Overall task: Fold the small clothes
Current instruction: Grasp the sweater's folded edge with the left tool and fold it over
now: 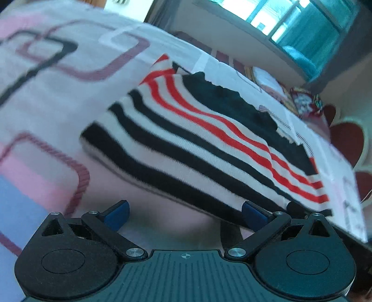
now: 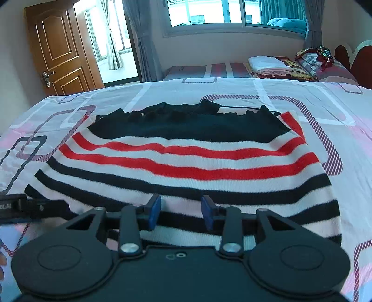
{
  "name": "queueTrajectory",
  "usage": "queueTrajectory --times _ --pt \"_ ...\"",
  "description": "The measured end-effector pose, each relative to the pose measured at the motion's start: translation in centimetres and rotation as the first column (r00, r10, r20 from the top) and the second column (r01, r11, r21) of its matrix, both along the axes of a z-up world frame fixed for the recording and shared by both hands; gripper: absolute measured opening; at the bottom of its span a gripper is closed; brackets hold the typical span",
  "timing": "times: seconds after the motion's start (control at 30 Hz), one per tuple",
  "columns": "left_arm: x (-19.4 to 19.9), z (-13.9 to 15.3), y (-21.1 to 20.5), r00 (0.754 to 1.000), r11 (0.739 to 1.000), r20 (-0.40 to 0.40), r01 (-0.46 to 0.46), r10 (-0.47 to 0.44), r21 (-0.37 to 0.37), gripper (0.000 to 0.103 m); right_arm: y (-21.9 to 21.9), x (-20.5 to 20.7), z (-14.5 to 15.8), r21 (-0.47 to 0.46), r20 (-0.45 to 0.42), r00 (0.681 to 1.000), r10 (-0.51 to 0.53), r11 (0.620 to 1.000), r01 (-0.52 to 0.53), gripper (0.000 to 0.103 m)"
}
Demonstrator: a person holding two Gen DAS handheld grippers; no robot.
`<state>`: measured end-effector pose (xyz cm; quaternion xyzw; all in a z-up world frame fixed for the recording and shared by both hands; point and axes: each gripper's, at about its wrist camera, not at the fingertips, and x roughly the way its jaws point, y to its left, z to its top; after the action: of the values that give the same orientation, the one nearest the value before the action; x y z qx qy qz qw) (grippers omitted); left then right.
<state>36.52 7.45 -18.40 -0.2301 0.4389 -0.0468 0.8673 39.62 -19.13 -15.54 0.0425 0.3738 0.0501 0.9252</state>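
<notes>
Flat on the patterned bedspread (image 2: pixel 302 97) lies the striped garment (image 2: pixel 186 162), its stripes running crosswise in the right wrist view, so its long axis goes left to right there. Its black frilled edge (image 2: pixel 186 111) points away toward the window (image 2: pixel 209 11), and the black-and-white striped edge points back at the right gripper (image 2: pixel 181 212). Red stripes sit between those two bands. The right gripper hovers over the near striped edge with its blue pads (image 2: pixel 155 209) apart, nothing between them. The left gripper (image 1: pixel 184 215) is beside the garment's near corner, its fingers spread wide and empty; its view is blurred and tilted. In the right wrist view it shows at the left edge as a black bar carrying white letters, partly cut off, unreadable. Beyond the bed are a wooden door (image 2: pixel 60 51) and folded bedding (image 2: pixel 279 66).
</notes>
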Motion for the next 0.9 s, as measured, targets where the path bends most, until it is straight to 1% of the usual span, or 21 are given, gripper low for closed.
queueTrajectory --times 0.1,0.17,0.23,0.27,0.3,0.33,0.37,0.4,0.47,0.53,0.57,0.6,0.63,0.67,0.7,0.73,0.77,0.83,0.87,0.9 --pt "-0.1 -0.8 0.8 0.999 0.995 0.035 -0.031 0.034 -0.093 0.102 0.0 -0.3 0.0 0.002 0.003 1.000 -0.001 1.000 0.001 0.039" --pt "0.2 -1.5 1.5 0.995 0.984 0.057 -0.068 0.078 -0.162 0.101 0.0 -0.3 -0.1 0.005 0.004 1.000 -0.001 1.000 0.001 0.039" --pt "0.9 -2.0 2.1 0.990 0.970 0.074 -0.104 0.123 -0.221 0.079 -0.1 -0.3 -0.2 0.010 0.008 1.000 -0.002 1.000 0.002 0.039" --pt "1.4 -2.6 2.3 0.988 0.960 0.061 -0.121 0.141 -0.252 0.062 -0.1 -0.2 -0.3 0.010 0.012 1.000 -0.003 1.000 0.003 0.039" --pt "1.8 -3.1 2.6 0.982 0.947 0.065 -0.150 0.175 -0.284 0.053 -0.2 -0.1 -0.3 0.008 0.019 1.000 -0.003 1.000 0.003 0.039" --pt "2.2 -3.6 2.9 0.978 0.935 0.060 -0.172 0.200 -0.311 0.049 -0.2 0.0 -0.3 0.008 0.026 1.000 -0.004 1.000 0.004 0.039" --pt "2.6 -3.9 3.2 0.975 0.926 0.059 -0.184 0.215 -0.331 0.048 -0.3 0.1 -0.4 0.009 0.029 1.000 -0.005 1.000 0.004 0.039" --pt "3.1 -4.2 3.3 0.971 0.914 0.060 -0.195 0.231 -0.354 0.048 -0.4 0.4 -0.4 0.010 0.034 0.999 -0.007 1.000 0.007 0.039" --pt "3.8 -4.4 3.2 0.966 0.903 0.058 -0.213 0.252 -0.373 0.048 -0.5 1.1 -0.4 0.015 0.045 0.999 -0.008 1.000 0.008 0.039" --pt "4.5 -4.4 2.8 0.963 0.902 0.062 -0.223 0.263 -0.371 0.048 -0.3 1.9 -0.5 0.006 0.053 0.999 -0.002 1.000 0.002 0.039" --pt "4.9 -4.3 2.5 0.962 0.906 0.068 -0.222 0.263 -0.361 0.048 -0.1 2.4 -0.6 0.000 0.054 0.999 0.004 1.000 -0.004 0.039" --pt "5.3 -4.2 2.5 0.962 0.908 0.069 -0.224 0.264 -0.353 0.043 0.1 2.9 -0.6 -0.008 0.054 0.998 0.011 1.000 -0.011 0.039" --pt "5.4 -4.1 2.6 0.962 0.911 0.065 -0.229 0.266 -0.343 0.034 0.2 3.3 -0.6 -0.016 0.059 0.998 0.013 1.000 -0.012 0.039" --pt "5.7 -4.2 2.5 0.962 0.912 0.052 -0.237 0.269 -0.336 0.027 0.5 3.7 -0.6 -0.028 0.066 0.998 0.017 0.999 -0.015 0.039" --pt "5.8 -4.1 2.6 0.961 0.911 0.051 -0.241 0.273 -0.335 0.023 0.7 4.3 -0.6 -0.039 0.071 0.997 0.024 0.999 -0.021 0.039" --pt "5.9 -3.9 2.5 0.962 0.918 0.060 -0.235 0.267 -0.319 0.022 0.9 4.7 -0.6 -0.042 0.072 0.997 0.030 0.999 -0.027 0.039" --pt "6.0 -3.6 2.2 0.964 0.928 0.074 -0.224 0.256 -0.298 0.020 1.1 5.2 -0.6 -0.043 0.075 0.997 0.036 0.999 -0.032 0.039" --pt "6.0 -2.4 1.8 0.966 0.941 0.110 -0.199 0.236 -0.274 0.018 1.7 5.8 -0.8 -0.068 0.075 0.996 0.048 0.997 -0.043 0.039" --pt "6.1 -1.6 1.6 0.966 0.947 0.135 -0.181 0.222 -0.265 0.017 2.2 6.2 -1.4 -0.097 0.045 0.997 0.061 0.994 -0.057 0.041" --pt "6.1 -0.5 1.2 0.965 0.959 0.179 -0.147 0.194 -0.244 0.017 2.6 6.4 -2.1 -0.124 0.029 0.997 0.075 0.990 -0.071 0.042"
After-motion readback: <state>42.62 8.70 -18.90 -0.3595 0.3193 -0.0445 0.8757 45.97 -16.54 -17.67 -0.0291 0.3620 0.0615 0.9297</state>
